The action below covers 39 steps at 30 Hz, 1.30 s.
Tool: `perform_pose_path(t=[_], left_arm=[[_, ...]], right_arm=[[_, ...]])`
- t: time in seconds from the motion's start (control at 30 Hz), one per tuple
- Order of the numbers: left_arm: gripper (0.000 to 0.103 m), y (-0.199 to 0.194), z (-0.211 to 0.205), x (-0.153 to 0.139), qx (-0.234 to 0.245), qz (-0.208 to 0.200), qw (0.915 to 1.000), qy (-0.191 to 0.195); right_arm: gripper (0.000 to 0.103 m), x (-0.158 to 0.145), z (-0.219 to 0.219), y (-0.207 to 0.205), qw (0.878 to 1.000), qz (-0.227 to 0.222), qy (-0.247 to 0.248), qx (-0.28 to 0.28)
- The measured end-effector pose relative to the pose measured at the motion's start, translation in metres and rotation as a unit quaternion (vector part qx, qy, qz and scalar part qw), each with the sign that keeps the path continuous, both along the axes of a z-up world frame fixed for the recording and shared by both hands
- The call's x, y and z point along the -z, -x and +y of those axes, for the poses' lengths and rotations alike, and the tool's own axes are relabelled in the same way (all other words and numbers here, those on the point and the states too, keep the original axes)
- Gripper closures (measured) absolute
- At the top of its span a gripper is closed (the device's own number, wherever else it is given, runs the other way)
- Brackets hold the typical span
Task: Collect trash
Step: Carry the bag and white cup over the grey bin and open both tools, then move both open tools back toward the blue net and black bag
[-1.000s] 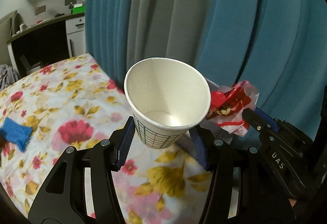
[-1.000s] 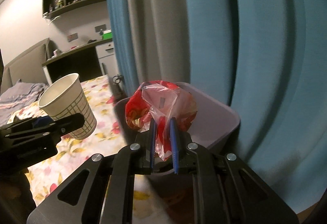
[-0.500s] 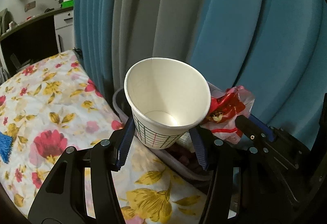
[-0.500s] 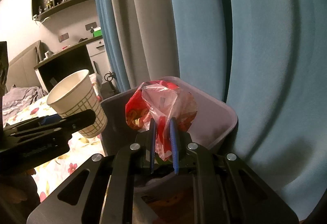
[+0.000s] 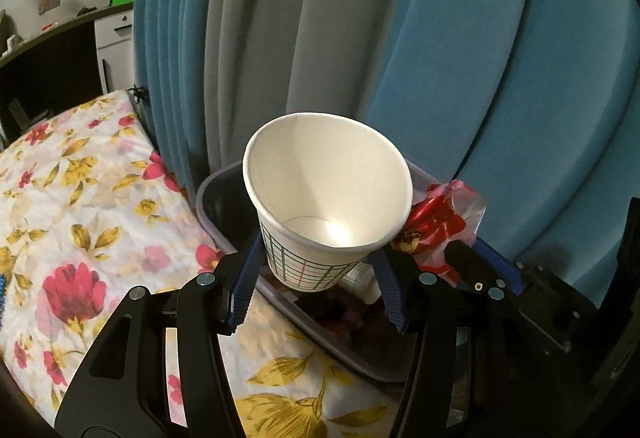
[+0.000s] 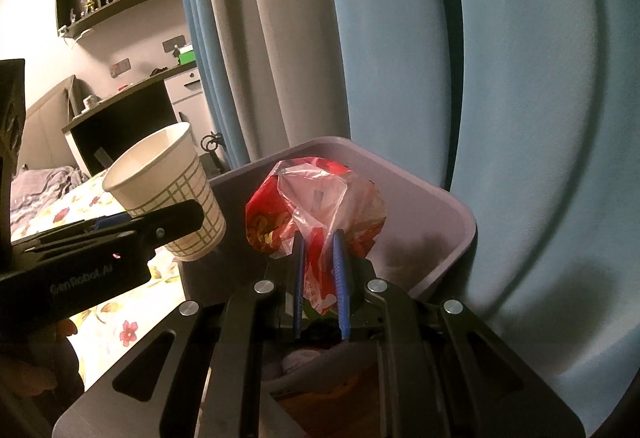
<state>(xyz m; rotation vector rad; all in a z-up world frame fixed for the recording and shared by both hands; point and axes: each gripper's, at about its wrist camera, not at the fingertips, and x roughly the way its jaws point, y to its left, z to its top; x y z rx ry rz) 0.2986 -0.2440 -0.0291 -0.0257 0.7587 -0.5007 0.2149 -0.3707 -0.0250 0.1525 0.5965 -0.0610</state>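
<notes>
Holding two pieces of trash over the grey bin (image 6: 448, 214), the person has both tools loaded and nothing released yet. The left tool (image 5: 318, 278) is clenched on the lower part of a white paper cup (image 5: 326, 194) with a green grid print; the cup stands nearly upright, mouth toward the camera, empty inside, and hangs above the bin's near-left part, seen past the bin rim (image 5: 212, 182). The right tool (image 6: 319, 270) is pinched almost fully together on a crumpled red and clear plastic bag (image 6: 316, 198), which bulges out above its fingertips directly over the bin opening. In the left view the same bag (image 5: 438, 222) sits just right of the cup. The bin stands between the floral-covered bed (image 5: 80, 206) and the blue-grey curtain (image 6: 480, 58). Its bottom already holds dark, indistinct matter and what appears to be another cup (image 5: 362, 278). Judgement: pickup and carry are done for these two items; the drop is left, needing each tool to let go. Whether more trash remains elsewhere in the room cannot be told from these views.
</notes>
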Motion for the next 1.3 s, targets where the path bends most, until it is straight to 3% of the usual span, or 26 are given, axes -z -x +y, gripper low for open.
perform_pose_path(t=[0.43, 0.53, 0.6, 0.67, 0.83, 0.9, 1.1, 1.3], left_arm=[[0.048, -0.016, -0.009, 0.011, 0.023, 0.019, 0.9995, 0.008], [0.041, -0.016, -0.008, 0.010, 0.029, 0.020, 0.9993, 0.015], [0.025, -0.015, -0.004, 0.008, 0.020, 0.011, 0.9996, 0.017], [0.019, -0.013, 0.003, 0.006, 0.005, 0.001, 0.9998, 0.022], [0.015, -0.007, 0.022, -0.001, -0.029, -0.006, 0.9992, 0.027], [0.011, -0.002, 0.030, -0.004, -0.042, -0.016, 0.9988, 0.022], [0.010, 0.024, 0.067, -0.013, -0.081, -0.039, 0.9958, 0.016], [0.010, 0.059, 0.118, -0.023, -0.132, -0.062, 0.9893, 0.011]], right_arm=[[0.086, 0.005, 0.000, -0.006, 1.000, 0.008, 0.000, 0.001], [0.081, 0.006, -0.001, -0.006, 1.000, 0.007, 0.000, 0.002], [0.072, 0.006, -0.002, -0.005, 1.000, 0.007, -0.001, 0.004], [0.066, 0.005, -0.003, -0.003, 1.000, 0.004, -0.002, 0.008], [0.055, -0.001, -0.005, 0.007, 1.000, -0.010, -0.006, 0.016], [0.042, -0.003, -0.005, 0.012, 1.000, -0.018, -0.007, 0.017], [0.022, -0.017, 0.002, 0.029, 0.999, -0.043, 0.002, 0.022], [0.020, -0.032, 0.019, 0.048, 0.998, -0.067, 0.010, 0.014]])
